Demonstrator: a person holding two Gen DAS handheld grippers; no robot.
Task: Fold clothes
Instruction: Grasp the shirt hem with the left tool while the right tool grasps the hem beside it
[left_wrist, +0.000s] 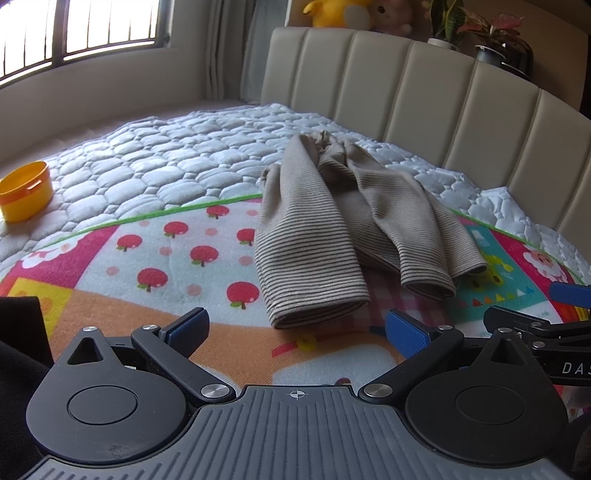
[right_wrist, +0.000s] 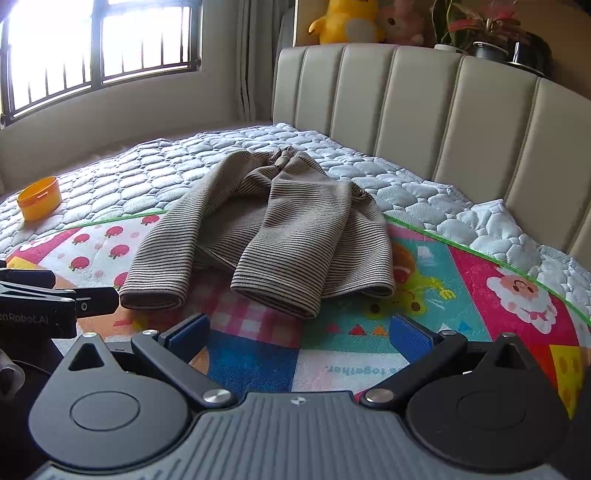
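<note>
A beige garment with thin dark stripes (left_wrist: 325, 221) (right_wrist: 280, 225) lies on a colourful play mat (left_wrist: 166, 258) (right_wrist: 480, 280) spread over the bed. Both sleeves are folded over its body, their cuffs pointing toward me. My left gripper (left_wrist: 295, 326) is open just short of the near left cuff, nothing between its blue pads (left_wrist: 408, 328). My right gripper (right_wrist: 301, 334) is also open, a little in front of the middle cuff and empty. Each gripper shows at the edge of the other's view.
A yellow-orange round tub (left_wrist: 26, 192) (right_wrist: 38, 198) stands on the white quilted mattress (left_wrist: 166, 147) at the left. A padded beige headboard (left_wrist: 443, 96) runs behind the garment, with plush toys and potted plants on the ledge above. A barred window is at the far left.
</note>
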